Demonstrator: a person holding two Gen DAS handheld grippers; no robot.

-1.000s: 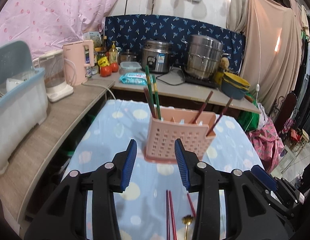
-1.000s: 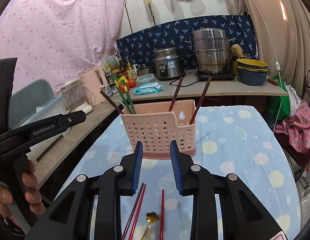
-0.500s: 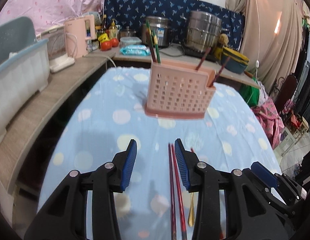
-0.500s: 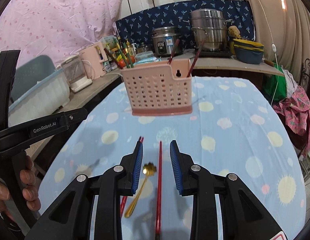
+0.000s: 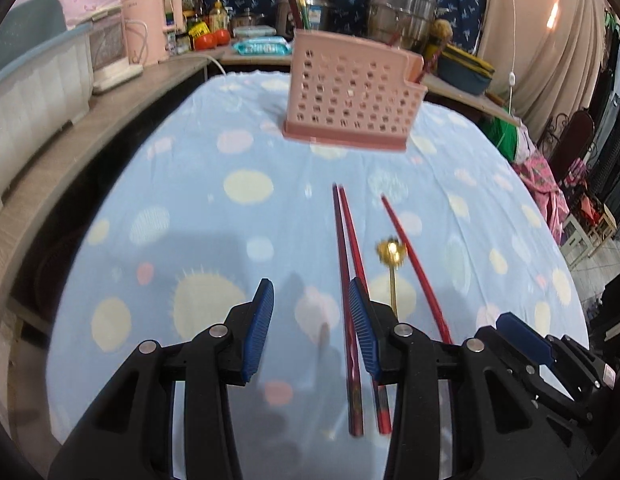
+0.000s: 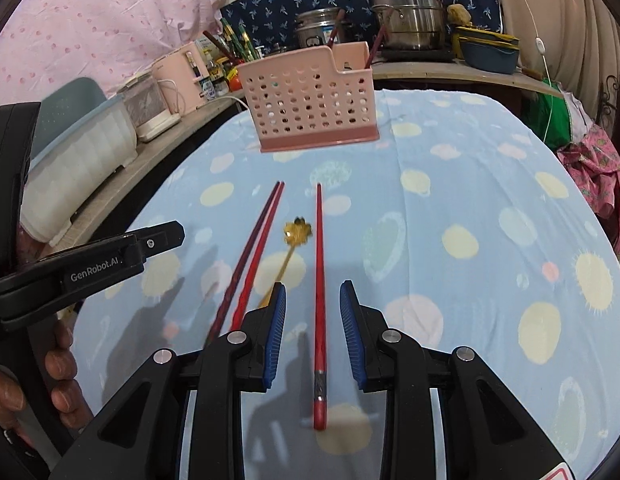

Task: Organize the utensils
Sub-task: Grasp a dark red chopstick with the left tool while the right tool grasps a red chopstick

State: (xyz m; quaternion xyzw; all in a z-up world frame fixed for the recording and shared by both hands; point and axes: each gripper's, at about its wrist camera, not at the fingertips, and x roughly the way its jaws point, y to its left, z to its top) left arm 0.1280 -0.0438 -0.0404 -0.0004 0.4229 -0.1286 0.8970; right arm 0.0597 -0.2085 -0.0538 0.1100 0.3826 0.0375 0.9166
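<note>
left wrist: low, angled down | right wrist: same | shared: tablecloth [image 5: 237, 152], basket [image 6: 310, 100]

Both my claws have dropped and tipped downward over the last second. A second ago the pink utensil holder [image 5: 352, 92] filled the middle of both views; now it sits far up toward the top. The loose pieces on the bench, only peeking in at the bottom before, lie in full length. My left claw [image 5: 310, 330] now straddles the near part of the paired red chopsticks [image 5: 348, 280], with the gold spoon [image 5: 392, 268] just right. My right claw [image 6: 312, 334] now brackets the single red chopstick [image 6: 319, 300].
</note>
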